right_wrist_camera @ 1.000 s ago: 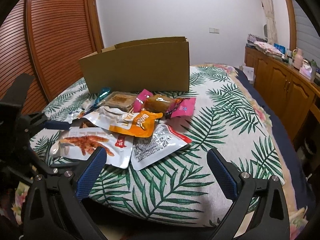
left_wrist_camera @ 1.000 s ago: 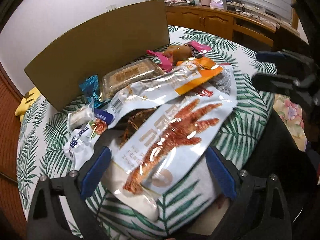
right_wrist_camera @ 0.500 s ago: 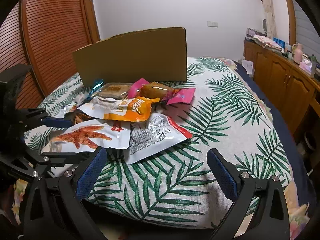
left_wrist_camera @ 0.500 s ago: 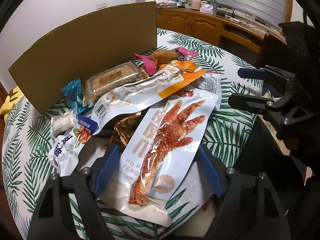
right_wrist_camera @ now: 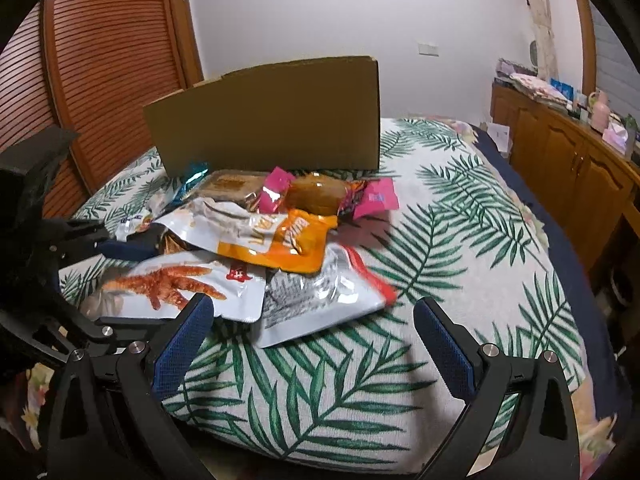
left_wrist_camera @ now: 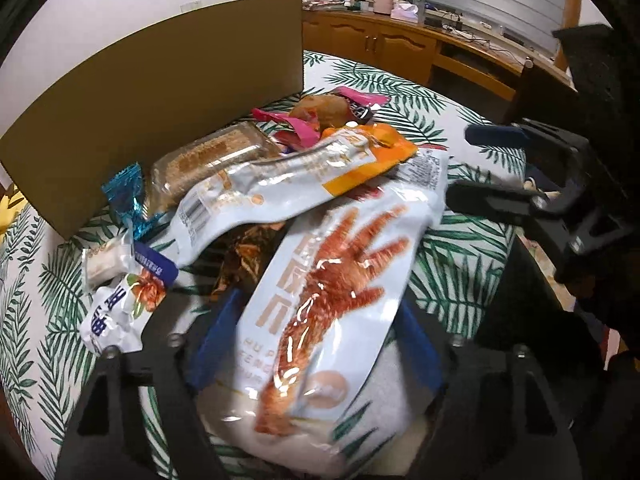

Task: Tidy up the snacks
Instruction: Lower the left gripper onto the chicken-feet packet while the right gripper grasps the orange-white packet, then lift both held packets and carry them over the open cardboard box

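1. Left gripper (left_wrist_camera: 320, 344): a black plastic frame with angular, cut-out arms, and a silver screw head at each joint.
2. Its fingers (left_wrist_camera: 208, 344) carry flat, deep-blue pads.
3. Right gripper (right_wrist_camera: 316, 356): the same black frame, with textured blue pads (right_wrist_camera: 444, 352) and round silver screws.

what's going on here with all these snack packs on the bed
A person is sorting snacks with a handheld gripper in each hand. The left gripper has just been closing around the near end of the chicken feet pack, which lies between its blue pads; a firm pinch isn't clear yet. The right gripper hovers open, holding nothing. The other packs lie piled before the cardboard box on the leaf-print cover.
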`<state>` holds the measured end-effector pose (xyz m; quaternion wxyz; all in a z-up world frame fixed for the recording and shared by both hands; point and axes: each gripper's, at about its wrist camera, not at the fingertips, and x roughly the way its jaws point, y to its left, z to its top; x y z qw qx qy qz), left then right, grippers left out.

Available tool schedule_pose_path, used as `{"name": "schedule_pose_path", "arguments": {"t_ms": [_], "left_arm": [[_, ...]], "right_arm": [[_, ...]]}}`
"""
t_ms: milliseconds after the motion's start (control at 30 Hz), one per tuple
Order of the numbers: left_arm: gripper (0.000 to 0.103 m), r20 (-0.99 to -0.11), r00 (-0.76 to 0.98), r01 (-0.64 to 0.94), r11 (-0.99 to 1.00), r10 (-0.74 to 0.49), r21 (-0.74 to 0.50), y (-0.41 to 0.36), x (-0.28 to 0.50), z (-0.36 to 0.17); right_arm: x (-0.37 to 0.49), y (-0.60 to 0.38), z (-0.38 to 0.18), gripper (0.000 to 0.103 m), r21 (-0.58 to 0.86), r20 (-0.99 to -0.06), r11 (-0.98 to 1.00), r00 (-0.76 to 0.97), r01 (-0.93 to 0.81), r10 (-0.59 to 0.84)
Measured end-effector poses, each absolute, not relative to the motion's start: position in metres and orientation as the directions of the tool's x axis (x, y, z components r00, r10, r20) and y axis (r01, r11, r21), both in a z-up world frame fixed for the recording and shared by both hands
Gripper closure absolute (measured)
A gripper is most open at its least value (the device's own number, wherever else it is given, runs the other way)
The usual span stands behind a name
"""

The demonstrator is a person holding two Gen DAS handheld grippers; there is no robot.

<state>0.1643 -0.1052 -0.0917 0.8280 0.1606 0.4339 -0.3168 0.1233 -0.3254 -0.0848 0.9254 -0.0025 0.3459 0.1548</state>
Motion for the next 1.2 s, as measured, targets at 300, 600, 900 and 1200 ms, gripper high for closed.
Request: {"name": "schedule_pose_path", "arguments": {"t_ms": [300, 600, 900, 1200], "left_arm": [[0.057, -0.805, 0.412, 0.661, 0.748, -0.426, -0.058, -0.081, 0.151, -0.078], [0.064, -0.798, 0.389, 0.656, 0.747, -0.46, -0.111, -0.065, 0.154, -0.073], [0.063, -0.797, 0.391, 0.651, 0.751, -0.46, -0.114, -0.06, 0.156, -0.07], [0.067, -0.782, 0.42, 0.638, 0.763, -0.46, -0.106, -0.064, 0.152, -0.07]], "right_arm": [[0.157, -0.305, -0.075, 0.009, 0.115, -0.664, 0.891, 0.633, -0.439, 0.398], [0.206, -0.25, -0.066, 0.023, 0.116, -0.749, 0.752, 0.44, -0.649, 0.496], [0.235, -0.216, -0.087, 0.033, 0.093, -0.852, 0.693, 0.303, -0.715, 0.427], [0.229, -0.221, -0.077, 0.068, 0.048, -0.834, 0.714, 0.365, -0.698, 0.413]]}}
